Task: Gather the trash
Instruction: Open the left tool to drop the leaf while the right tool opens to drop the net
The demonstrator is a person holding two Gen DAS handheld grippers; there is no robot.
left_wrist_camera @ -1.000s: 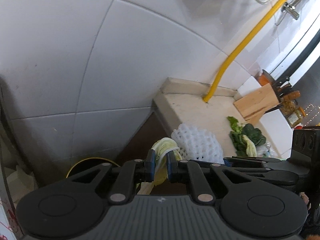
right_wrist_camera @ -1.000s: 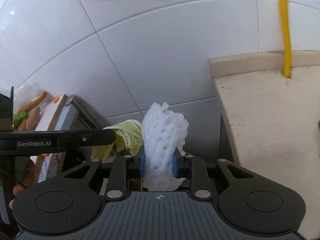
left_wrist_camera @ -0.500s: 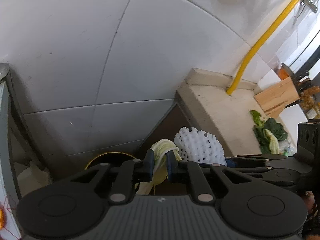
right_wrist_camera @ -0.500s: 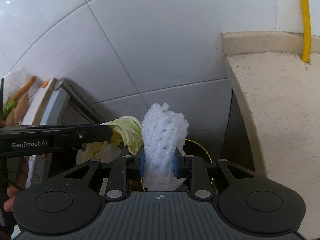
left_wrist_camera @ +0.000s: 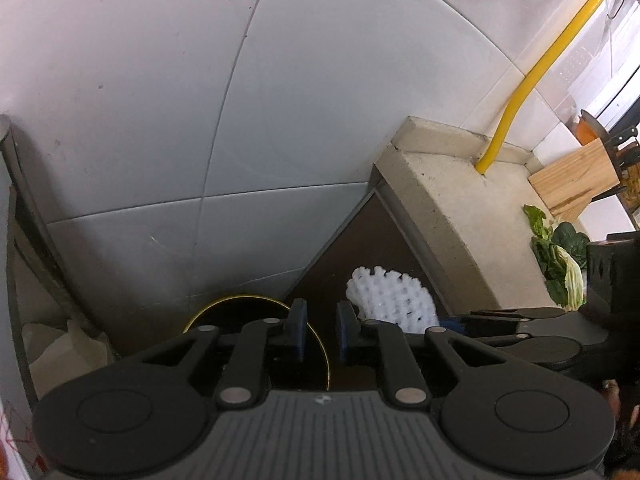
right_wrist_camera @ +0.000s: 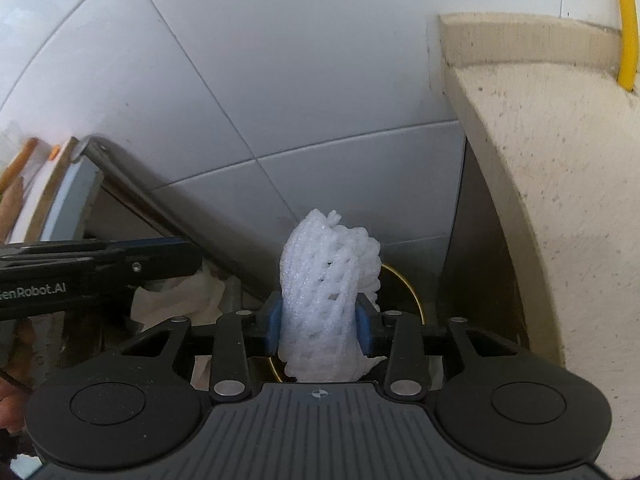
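Note:
My left gripper (left_wrist_camera: 319, 332) is open and empty, right above a round dark trash bin with a yellow rim (left_wrist_camera: 240, 304) on the floor by the tiled wall. My right gripper (right_wrist_camera: 318, 322) is shut on a white foam fruit net (right_wrist_camera: 330, 268), held over the same bin's yellow rim (right_wrist_camera: 408, 292). The net also shows in the left wrist view (left_wrist_camera: 390, 300), just right of my left fingers. The left gripper's arm (right_wrist_camera: 100, 272) reaches in from the left in the right wrist view. The cabbage leaf is out of sight.
A beige stone counter (left_wrist_camera: 460, 208) stands to the right with leafy greens (left_wrist_camera: 556, 248), a wooden knife block (left_wrist_camera: 576, 180) and a yellow pipe (left_wrist_camera: 532, 76). Its brown cabinet side (left_wrist_camera: 360, 248) borders the bin. A metal rack (right_wrist_camera: 120, 168) with bags stands left.
My left gripper has opened and the cabbage leaf it held is gone from view. Both grippers have moved lower toward the bin. The right gripper still holds the foam net.

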